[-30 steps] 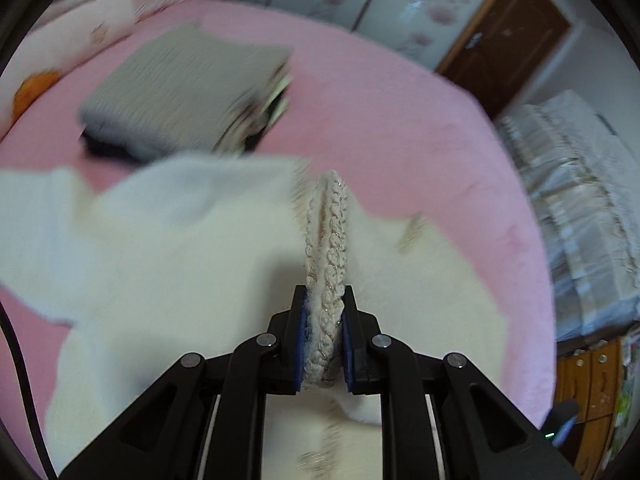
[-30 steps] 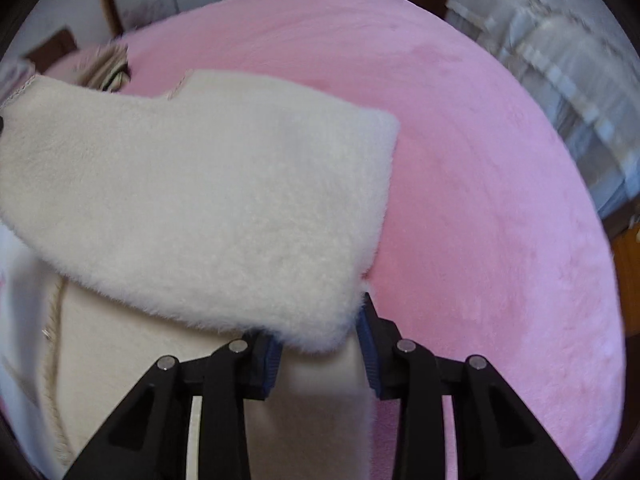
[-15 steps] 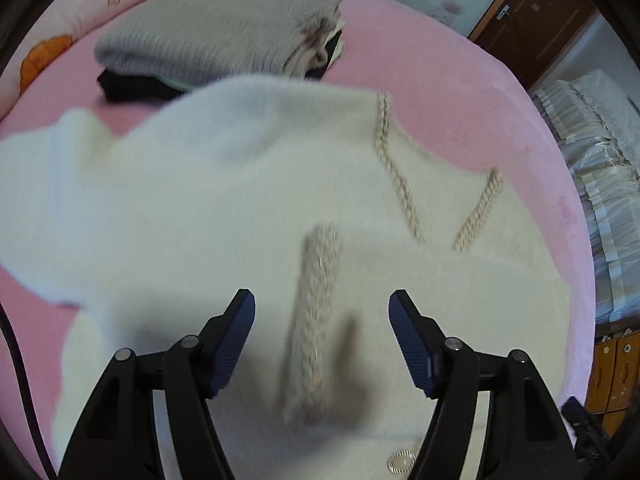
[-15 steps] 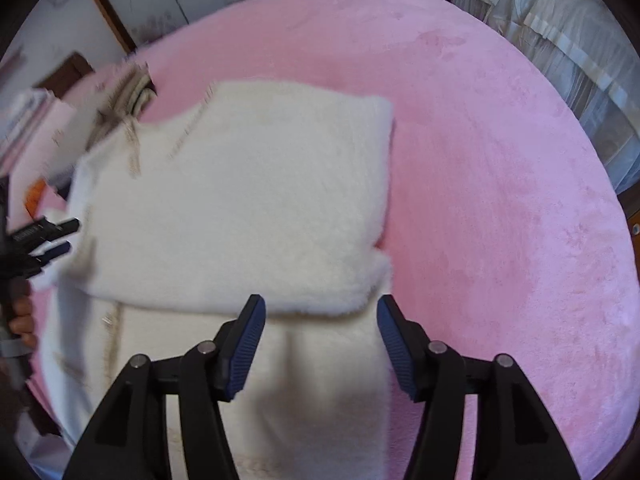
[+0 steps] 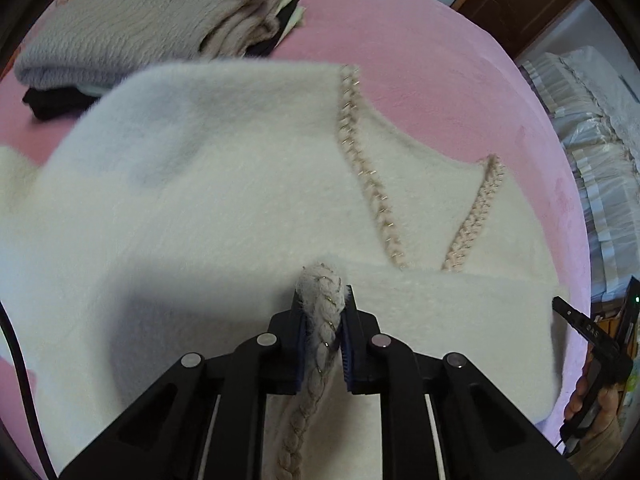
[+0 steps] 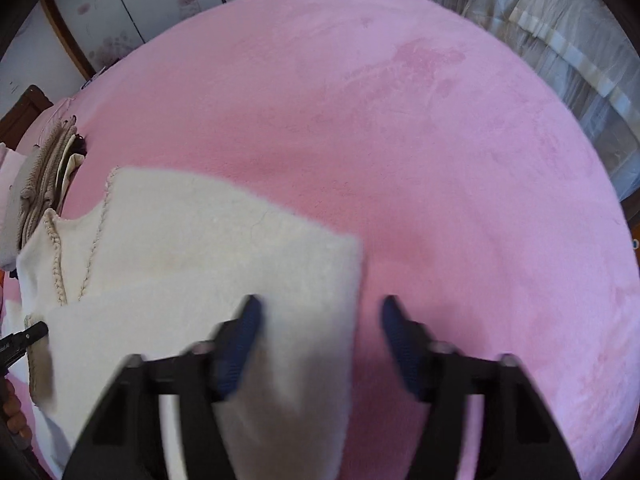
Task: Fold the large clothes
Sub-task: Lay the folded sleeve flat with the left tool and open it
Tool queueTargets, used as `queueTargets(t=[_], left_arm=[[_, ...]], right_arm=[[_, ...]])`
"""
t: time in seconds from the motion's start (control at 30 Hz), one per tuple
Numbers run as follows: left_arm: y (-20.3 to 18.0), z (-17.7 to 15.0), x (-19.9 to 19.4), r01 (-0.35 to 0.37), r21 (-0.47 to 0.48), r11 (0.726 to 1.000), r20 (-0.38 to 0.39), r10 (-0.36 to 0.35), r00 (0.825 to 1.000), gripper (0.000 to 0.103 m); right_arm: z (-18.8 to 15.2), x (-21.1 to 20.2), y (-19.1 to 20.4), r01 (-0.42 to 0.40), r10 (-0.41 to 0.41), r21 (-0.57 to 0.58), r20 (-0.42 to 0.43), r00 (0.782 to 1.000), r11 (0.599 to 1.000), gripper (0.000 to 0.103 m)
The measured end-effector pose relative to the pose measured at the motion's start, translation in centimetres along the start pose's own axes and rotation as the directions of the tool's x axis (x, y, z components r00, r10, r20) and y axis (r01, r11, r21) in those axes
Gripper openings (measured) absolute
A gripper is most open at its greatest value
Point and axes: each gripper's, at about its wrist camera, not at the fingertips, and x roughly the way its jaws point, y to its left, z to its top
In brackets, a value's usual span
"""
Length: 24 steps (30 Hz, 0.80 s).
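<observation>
A fluffy cream cardigan with braided beige trim lies folded on the pink bed. My left gripper is shut on the braided trim edge at the garment's near side. In the right wrist view the cardigan lies at lower left. My right gripper is open and empty above the cardigan's right edge, its left finger over the fabric and its right finger over the pink cover.
A stack of folded clothes sits at the far left of the bed, and shows in the right wrist view. The pink bed cover stretches far and right. A white frilled bedding pile is beyond the right edge.
My left gripper was open half a second ago and has closed on the braided trim. My right gripper let go of the folded sleeve, opened wider and pulled back to the right.
</observation>
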Motion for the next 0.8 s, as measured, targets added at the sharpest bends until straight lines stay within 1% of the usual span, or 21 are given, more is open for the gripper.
queueTargets(t=[0.07,0.1,0.13,0.17,0.23,0.27,0.3,0.33,0.37,0.43,0.47,0.53,0.6,0.67,0.73,0.8], left_arm=[[-1.3,0.4,-1.1,0.019,0.028,0.999,0.044,-0.020,0.999,0.011],[-2.1,0.7,-1.4,0.024,0.044,0.999,0.066,-0.027,0.997,0.011],[-2.8,1.0,-1.5,0.019,0.063,0.998,0.085,-0.024,0.996,0.011],[-3.5,1.2,-1.1,-0.007,0.084,0.996,0.095,-0.001,0.996,0.011],[-3.7,1.4,0.9,-0.060,0.087,0.994,0.061,0.055,0.997,0.011],[-3.0,1.7,1.5,-0.082,0.083,0.993,0.044,0.079,0.996,0.011],[-2.5,1.8,2.5,-0.093,0.084,0.992,0.026,0.091,0.995,0.012],[-2.2,1.8,3.1,-0.085,0.081,0.993,0.018,0.084,0.996,0.012],[-2.2,1.9,3.0,-0.080,0.076,0.994,0.016,0.079,0.997,0.013],[-2.5,2.1,2.2,-0.082,0.081,0.993,0.014,0.081,0.997,0.015],[-2.6,2.0,1.5,-0.094,0.081,0.992,0.018,0.093,0.996,0.019],[-3.0,1.6,-0.3,-0.123,0.086,0.989,0.033,0.121,0.992,0.028],[-4.0,0.4,-2.6,-0.127,0.110,0.986,0.079,0.119,0.990,0.031],[-5.0,-1.3,-4.6,-0.118,0.125,0.985,0.113,0.104,0.988,0.031],[-5.8,-3.1,-5.6,-0.104,0.122,0.987,0.139,0.087,0.987,0.031],[-5.8,-4.5,-5.8,-0.107,0.113,0.988,0.138,0.091,0.986,0.031]], right_arm=[[0.3,-0.8,-0.2,0.022,-0.022,-0.012,0.039,0.999,1.000,0.014],[0.3,-1.1,-0.7,0.023,-0.022,-0.002,0.058,0.998,1.000,0.014],[0.1,-1.0,-1.3,0.016,-0.016,0.011,0.060,0.998,1.000,0.014],[-0.1,-0.7,-1.6,0.014,-0.015,0.018,0.056,0.998,1.000,0.014],[-0.6,0.1,-1.8,0.019,-0.021,0.026,0.053,0.998,0.999,0.014],[-0.7,0.3,-1.8,0.021,-0.023,0.034,0.054,0.998,0.999,0.015],[-0.6,0.5,-1.8,0.023,-0.025,0.048,0.051,0.998,0.999,0.015],[-0.5,0.4,-1.8,0.025,-0.028,0.057,0.055,0.998,0.998,0.017],[-0.5,0.1,-1.8,0.028,-0.032,0.064,0.060,0.998,0.998,0.023],[-0.5,-1.0,-1.3,0.058,-0.063,0.061,0.072,0.995,0.996,0.030],[-0.9,-2.0,-1.1,0.073,-0.078,0.054,0.088,0.993,0.996,0.031],[-1.8,-4.0,-0.3,0.079,-0.083,0.039,0.124,0.989,0.996,0.031],[-3.3,-6.3,1.4,0.058,-0.059,0.008,0.169,0.984,0.998,0.031],[-5.3,-7.7,3.9,0.035,-0.026,-0.044,0.185,0.982,0.998,0.031],[-7.2,-7.9,6.6,-0.017,0.032,-0.086,0.171,0.985,0.996,0.031],[-9.6,-7.2,9.5,-0.079,0.098,-0.138,0.133,0.986,0.987,0.031]])
